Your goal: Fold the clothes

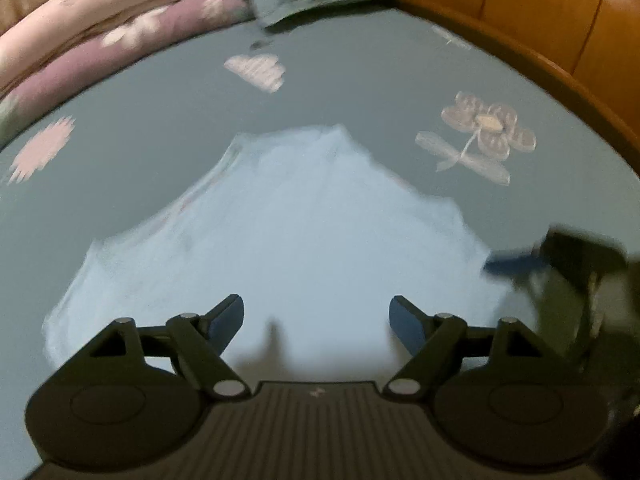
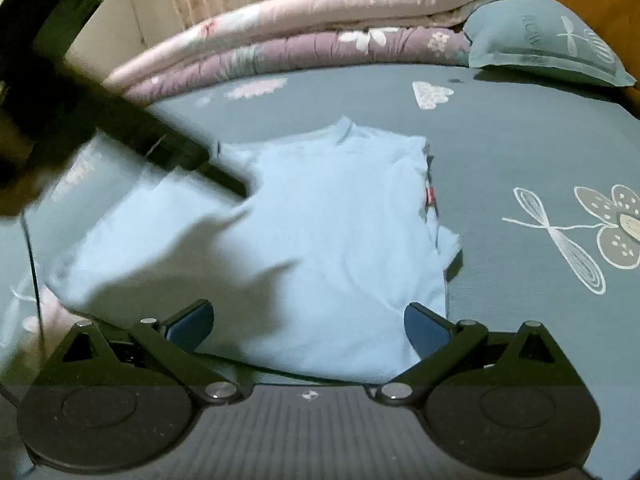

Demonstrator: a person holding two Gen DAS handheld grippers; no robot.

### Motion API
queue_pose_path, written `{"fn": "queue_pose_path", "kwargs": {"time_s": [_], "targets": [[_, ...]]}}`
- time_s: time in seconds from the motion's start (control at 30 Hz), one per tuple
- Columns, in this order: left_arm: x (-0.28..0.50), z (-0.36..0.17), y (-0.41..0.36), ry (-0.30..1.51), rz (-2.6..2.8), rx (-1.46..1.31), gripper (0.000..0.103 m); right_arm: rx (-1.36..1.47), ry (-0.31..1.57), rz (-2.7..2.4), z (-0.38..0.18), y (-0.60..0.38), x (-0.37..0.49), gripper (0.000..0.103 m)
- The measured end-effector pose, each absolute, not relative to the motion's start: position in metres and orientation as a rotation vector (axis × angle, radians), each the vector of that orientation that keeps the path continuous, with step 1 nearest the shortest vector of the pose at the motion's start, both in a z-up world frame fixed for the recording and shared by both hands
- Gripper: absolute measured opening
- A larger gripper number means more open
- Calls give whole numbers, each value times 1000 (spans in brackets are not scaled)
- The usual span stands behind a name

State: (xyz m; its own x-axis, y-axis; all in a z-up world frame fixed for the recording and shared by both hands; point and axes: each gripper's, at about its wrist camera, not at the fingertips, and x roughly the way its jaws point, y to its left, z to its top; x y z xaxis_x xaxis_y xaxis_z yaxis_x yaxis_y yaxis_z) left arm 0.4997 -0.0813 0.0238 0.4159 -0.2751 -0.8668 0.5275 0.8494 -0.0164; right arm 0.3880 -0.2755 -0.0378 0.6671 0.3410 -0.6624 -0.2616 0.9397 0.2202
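Observation:
A light blue T-shirt (image 1: 280, 232) lies spread on the grey-green bedsheet (image 1: 160, 120), collar pointing away from me. In the right wrist view the same T-shirt (image 2: 328, 220) shows a small red tag at its right edge. My left gripper (image 1: 316, 316) hangs open above the shirt's near part, nothing between its blue pads. My right gripper (image 2: 308, 320) is open too, just above the shirt's near hem. In the right wrist view the left gripper (image 2: 176, 152) appears as a blurred dark shape over the shirt's left sleeve. The right gripper (image 1: 560, 256) shows blurred at the left view's right edge.
Folded pink and purple quilts (image 2: 300, 28) are stacked along the far side of the bed. A grey-green pillow (image 2: 548, 44) lies at the far right. A wooden bed frame (image 1: 540, 20) curves round the right side. Flower prints (image 2: 616, 224) mark the sheet.

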Motion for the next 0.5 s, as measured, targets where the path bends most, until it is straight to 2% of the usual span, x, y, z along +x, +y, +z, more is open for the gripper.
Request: {"fn": "queue_pose_path", "kwargs": {"time_s": [0.33, 0.5], "targets": [[442, -26, -6, 1117, -335, 20, 80, 89, 769, 312, -5, -263, 349, 103], [433, -18, 22, 1054, -305, -42, 80, 37, 774, 277, 4, -255, 327, 103]]}}
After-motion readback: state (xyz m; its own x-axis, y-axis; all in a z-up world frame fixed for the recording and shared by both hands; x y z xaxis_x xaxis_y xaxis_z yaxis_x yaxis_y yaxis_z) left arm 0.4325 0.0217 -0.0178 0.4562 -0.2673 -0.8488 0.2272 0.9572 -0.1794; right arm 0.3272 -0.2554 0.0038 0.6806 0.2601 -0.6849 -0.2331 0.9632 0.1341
